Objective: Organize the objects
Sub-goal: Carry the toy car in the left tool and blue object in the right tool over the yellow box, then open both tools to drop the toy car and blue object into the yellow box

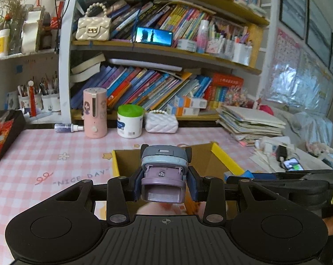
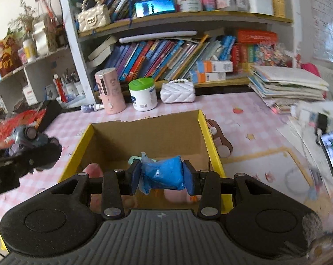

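Above the yellow-rimmed cardboard box (image 2: 207, 132) on the bench, 2 items are held: a purple toy car (image 1: 164, 172) clamped by the left gripper (image 1: 165, 186), a blue pouch (image 2: 164, 174) pinched by the right gripper (image 2: 162, 177). Depositing appears in hand; lowering into the box and opening the jaws is judged next.

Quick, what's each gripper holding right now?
Left gripper: closed on a purple and grey toy car.
Right gripper: closed on a crumpled blue plastic packet.

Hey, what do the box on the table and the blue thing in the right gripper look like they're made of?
Box: corrugated cardboard by the look, matte brown inside, rough torn back edge, glossy yellow outside.
Blue thing, clamped in the right gripper: probably thin plastic film or a wrapper; it is crinkled, slightly shiny, and pinches in between the jaws.
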Available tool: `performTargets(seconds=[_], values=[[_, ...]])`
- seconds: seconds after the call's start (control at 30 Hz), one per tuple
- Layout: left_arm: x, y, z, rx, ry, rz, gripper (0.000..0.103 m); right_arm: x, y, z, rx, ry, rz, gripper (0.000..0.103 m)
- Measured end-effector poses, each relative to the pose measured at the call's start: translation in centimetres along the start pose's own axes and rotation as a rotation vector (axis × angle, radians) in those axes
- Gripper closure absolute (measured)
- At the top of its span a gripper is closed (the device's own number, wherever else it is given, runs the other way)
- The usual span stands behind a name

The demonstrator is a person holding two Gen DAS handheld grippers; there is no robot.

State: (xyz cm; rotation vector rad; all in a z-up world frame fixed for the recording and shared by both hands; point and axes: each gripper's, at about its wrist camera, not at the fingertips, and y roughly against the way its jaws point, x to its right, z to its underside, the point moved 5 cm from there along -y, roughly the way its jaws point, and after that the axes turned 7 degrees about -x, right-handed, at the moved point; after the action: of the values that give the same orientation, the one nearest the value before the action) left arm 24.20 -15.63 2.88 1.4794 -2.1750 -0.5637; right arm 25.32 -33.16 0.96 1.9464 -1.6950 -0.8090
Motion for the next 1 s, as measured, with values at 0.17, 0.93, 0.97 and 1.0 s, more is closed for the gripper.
performTargets(seconds=[0.17,0.93,0.97,1.0], values=[[0.1,-3.1,-0.7,-0.039,-0.006,-0.032,0.065,0.2,-3.6,-1.7,-0.045,0.077,-0.022,0.065],[-0.6,-10.9,0.3,-0.25,-0.01,-0.128,0.064,-1.9,-13.4,-2.1,-0.325,0.462,-0.091,0.066],[-0.4,-11.0,0.4,-0.257,-0.017,-0.129,0.064,-2.0,-13.6,-1.9,-0.34,0.472,-0.093,0.066],[-0.3,-11.0,0.4,-0.261,-0.023,-0.13,0.064,-2.1,-13.7,-1.8,-0.349,0.48,-0.098,0.066]])
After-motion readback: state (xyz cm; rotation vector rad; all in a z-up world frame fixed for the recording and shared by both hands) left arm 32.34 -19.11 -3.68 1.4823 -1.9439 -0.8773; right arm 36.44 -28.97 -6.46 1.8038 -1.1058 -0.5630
